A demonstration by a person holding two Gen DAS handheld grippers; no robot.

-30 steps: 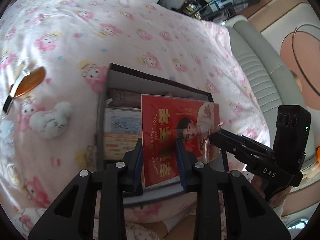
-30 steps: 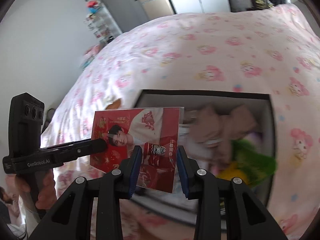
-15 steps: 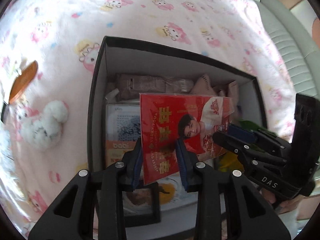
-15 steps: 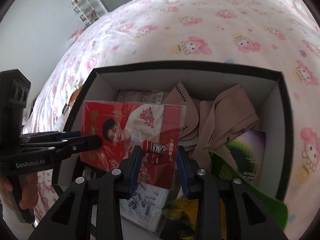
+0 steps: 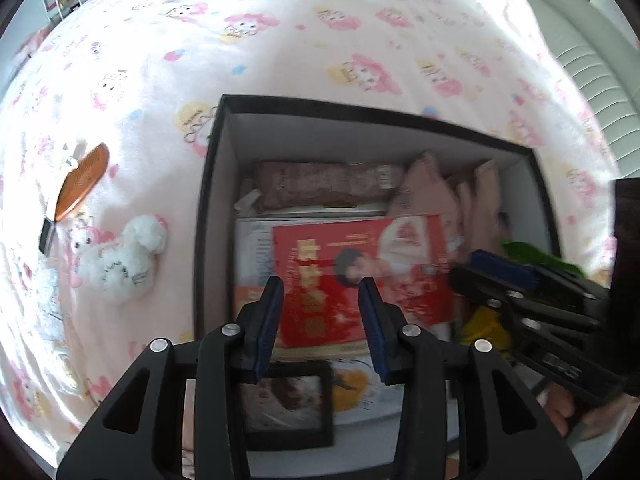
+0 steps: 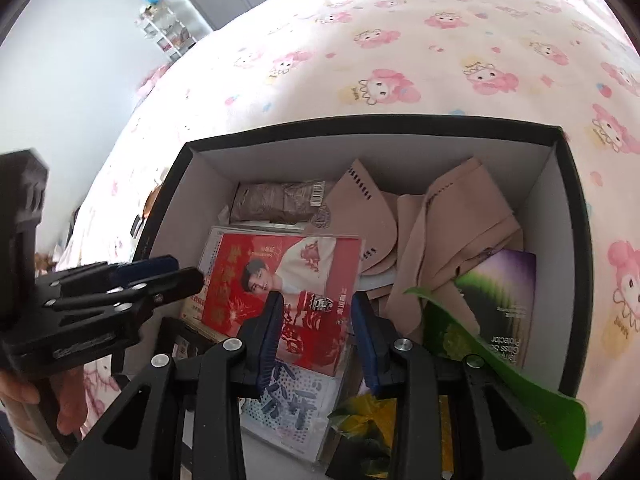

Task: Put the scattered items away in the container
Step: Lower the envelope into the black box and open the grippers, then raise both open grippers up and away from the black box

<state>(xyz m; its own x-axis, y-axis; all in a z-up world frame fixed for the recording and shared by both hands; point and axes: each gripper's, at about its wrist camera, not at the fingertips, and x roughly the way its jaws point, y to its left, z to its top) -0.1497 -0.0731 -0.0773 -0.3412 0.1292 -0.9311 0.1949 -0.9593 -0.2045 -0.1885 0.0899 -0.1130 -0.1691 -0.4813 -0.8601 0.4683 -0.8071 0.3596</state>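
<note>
From my left wrist camera, the left tongs (image 5: 321, 312) hang over the black box (image 5: 208, 184) on the bed (image 5: 280, 40), their jaws opening, no pad pressing the red card (image 5: 360, 256) that shows between and beyond them. The card lies inside the box on top of other flat things. The right tongs (image 5: 466, 268) reach in from the right, their tip at the card's right edge; I cannot tell from here whether they pinch it. A white plush toy (image 5: 124, 260) and an orange comb (image 5: 82, 180) lie on the bedspread left of the box.

From my right wrist camera, the right tongs (image 6: 316, 316) stand part open, the card's (image 6: 280, 276) near corner between the pads without clear contact. The left tongs (image 6: 176, 272) point in at the card's left edge. Beige cloth (image 6: 436, 232) and a green packet (image 6: 460, 340) lie to the right in the box (image 6: 576, 240).
</note>
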